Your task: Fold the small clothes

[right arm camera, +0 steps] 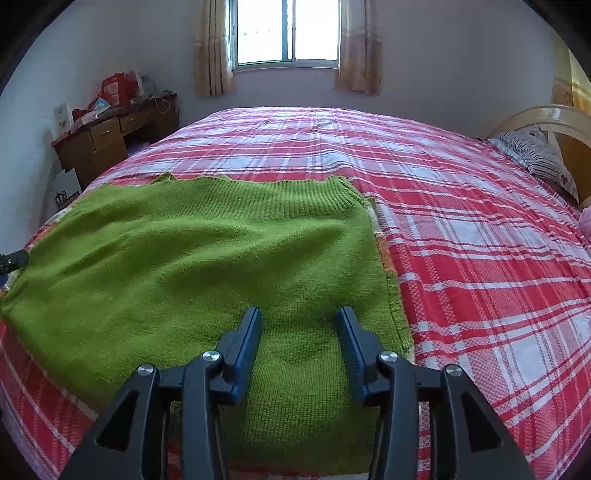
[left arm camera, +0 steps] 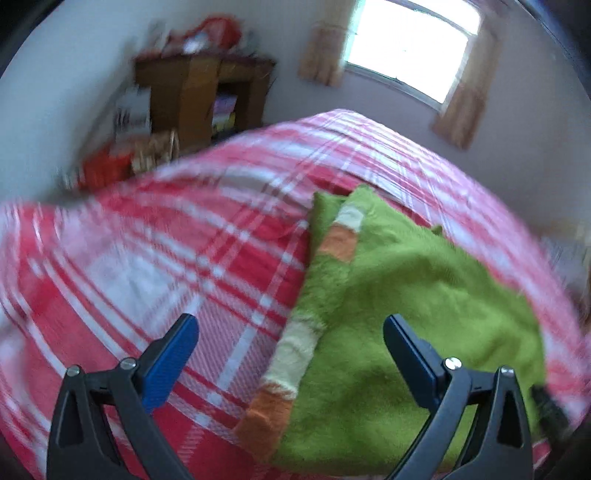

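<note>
There is one garment on the bed: a green knitted sweater (right arm camera: 192,258). It lies flat on the red and white checked bedcover (right arm camera: 480,258), on the near left part of the bed. In the left wrist view, one sleeve (left arm camera: 314,295) with cream and orange bands is folded along the left side of the green body; this view is blurred.

There are two grippers. The left gripper (left arm camera: 291,343) has its two blue fingers spread wide and holds nothing; below the gap are the banded sleeve and the bedcover. The right gripper (right arm camera: 299,343) has its fingers at a middle width, with only the knitted fabric seen between them. The pads do not pinch the sweater, so it also holds nothing.

The ribbed hem of the sweater runs across the bed on the far side, a little wavy. Its right edge runs straight toward the camera, and a thin strip of orange and cream shows from under it. To the right of this edge the bedcover is free up to one pillow (right arm camera: 535,155) by the headboard (right arm camera: 535,114). Behind the hem the bedcover is also free up to the wall with one window (right arm camera: 288,29) and two curtains. One wooden desk (right arm camera: 110,136) with clutter on top stands in the left corner.
</note>
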Motion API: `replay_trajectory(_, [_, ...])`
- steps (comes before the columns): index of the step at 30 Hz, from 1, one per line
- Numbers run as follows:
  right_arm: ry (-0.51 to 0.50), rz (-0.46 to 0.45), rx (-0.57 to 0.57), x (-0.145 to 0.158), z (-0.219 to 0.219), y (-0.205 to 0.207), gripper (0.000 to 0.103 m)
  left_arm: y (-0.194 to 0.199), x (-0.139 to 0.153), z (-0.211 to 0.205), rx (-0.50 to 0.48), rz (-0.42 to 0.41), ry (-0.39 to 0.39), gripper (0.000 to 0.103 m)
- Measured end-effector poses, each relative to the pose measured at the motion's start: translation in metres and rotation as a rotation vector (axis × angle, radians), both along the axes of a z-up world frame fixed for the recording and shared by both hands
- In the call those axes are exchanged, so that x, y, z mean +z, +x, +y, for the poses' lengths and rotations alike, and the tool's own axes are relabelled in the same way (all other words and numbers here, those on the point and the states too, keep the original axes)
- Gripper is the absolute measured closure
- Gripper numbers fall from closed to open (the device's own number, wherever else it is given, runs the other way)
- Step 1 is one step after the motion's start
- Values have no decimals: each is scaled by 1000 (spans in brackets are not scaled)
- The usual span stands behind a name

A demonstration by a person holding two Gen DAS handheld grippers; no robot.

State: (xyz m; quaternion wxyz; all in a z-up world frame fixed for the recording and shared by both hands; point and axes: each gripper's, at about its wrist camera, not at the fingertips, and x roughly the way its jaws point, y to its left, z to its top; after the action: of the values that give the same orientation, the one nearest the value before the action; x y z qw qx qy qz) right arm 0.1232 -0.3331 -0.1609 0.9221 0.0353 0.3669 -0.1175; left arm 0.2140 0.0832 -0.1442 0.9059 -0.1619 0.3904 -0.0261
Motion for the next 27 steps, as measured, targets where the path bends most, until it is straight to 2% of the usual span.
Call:
replay_trajectory(1, [4, -1, 2, 0, 0, 0, 57, 3, -4, 1, 6, 4, -26, 0])
replay_trajectory(3, [11, -4, 6, 0, -1, 0, 56, 6, -1, -5, -1, -43, -11, 0])
replay_trajectory(6, [28, -11, 10, 0, -2, -1, 55, 25, -2, -25, -75, -26, -30, 0])
replay_trajectory(8, [35, -14, 12, 0, -2, -2, 55, 38, -3, -41, -135, -24, -13, 0])
replay_trajectory(10, [37, -16, 13, 0, -3, -2, 55, 47, -5, -50, -134, -2, 10, 0])
replay_trajectory(12, [34, -15, 13, 0, -3, -2, 55, 49, -4, -54, -144, -5, -16, 1])
replay_trajectory(15, [11, -19, 7, 3, 0, -3, 55, 45, -4, -52, -159, -6, -25, 16])
replay_trajectory(17, [1, -49, 8, 11, 4, -7, 55, 39, -3, -45, -157, -13, -40, 29])
replay_trajectory(19, [20, -98, 33, 23, 13, -9, 55, 35, -2, -35, -149, -12, -58, 50])
replay_trajectory(20, [36, -112, 65, 30, 24, -6, 55, 34, -2, -30, -147, -9, -76, 53])
replay_trajectory(22, [57, -105, 137, 35, 44, 4, 62, 36, -5, -26, -149, -3, -111, 53])
replay_trajectory(23, [72, -96, 182, 37, 57, 11, 72, 37, -5, -25, -145, 1, -119, 52])
replay_trajectory(25, [98, -79, 254, 36, 82, 25, 73, 38, -7, -24, -136, 1, -148, 43])
replay_trajectory(27, [141, -45, 316, 28, 104, 38, 73, 39, -7, -29, -133, 3, -124, 43])
